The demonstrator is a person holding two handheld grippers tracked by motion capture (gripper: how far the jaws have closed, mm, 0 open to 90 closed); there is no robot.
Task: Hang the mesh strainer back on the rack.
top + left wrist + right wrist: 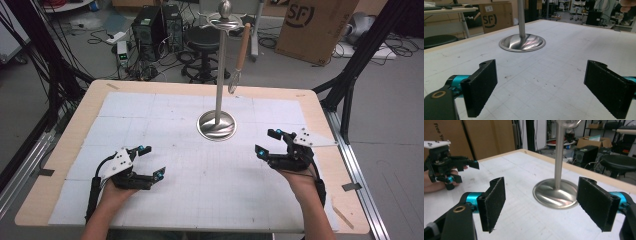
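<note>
Steel stand (216, 125) is taken as landmark: to its near left the left gripper (152, 162) is seen low over the white mat (125, 120), jaws spread with nothing between them. From the stand's top hook a wooden-handled whisk (239, 57) is seen hanging, free of both grippers. To the near right the right gripper (267, 142) is held, jaws likewise spread and empty; the step is judged a rest pose, and any next reach would call for lifting towards the whisk.

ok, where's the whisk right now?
The whisk hangs from the top of the metal stand at the table's far middle in the high view, clear of the left gripper and right gripper.
</note>
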